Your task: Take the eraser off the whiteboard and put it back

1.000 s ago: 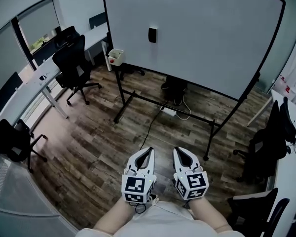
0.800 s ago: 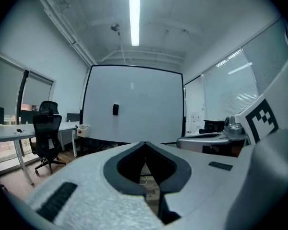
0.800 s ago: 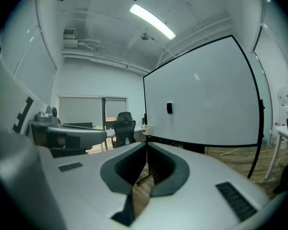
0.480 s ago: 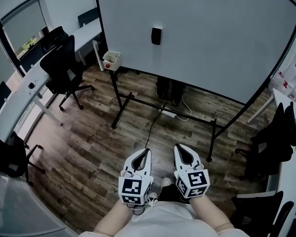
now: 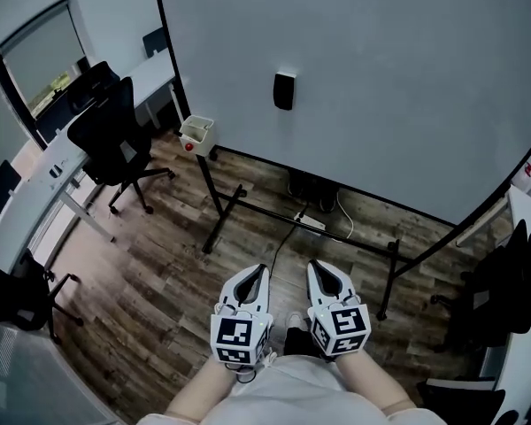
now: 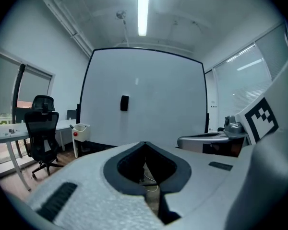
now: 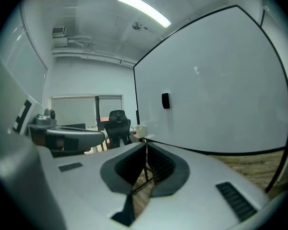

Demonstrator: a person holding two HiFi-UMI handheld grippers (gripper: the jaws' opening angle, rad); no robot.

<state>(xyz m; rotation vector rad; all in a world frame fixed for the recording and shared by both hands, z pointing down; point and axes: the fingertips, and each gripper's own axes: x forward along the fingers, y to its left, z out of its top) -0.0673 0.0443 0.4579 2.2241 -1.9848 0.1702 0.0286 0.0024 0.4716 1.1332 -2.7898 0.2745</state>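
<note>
Nearer the whiteboard [image 5: 398, 78] than a second ago, eraser [image 5: 284, 90] looming at 12 o'clock, fingers of left gripper [image 5: 257, 273] and right gripper [image 5: 317, 267] closed on nothing (pickup not yet begun).

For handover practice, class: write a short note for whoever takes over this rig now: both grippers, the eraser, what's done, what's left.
Left gripper: shut, empty.
Right gripper: shut, empty, beside it.
Eraser: on the whiteboard, up ahead, neither gripper near it.
Done: seemingly nothing yet.
Left: reach the board, open a gripper, take the eraser off, put it back.
</note>
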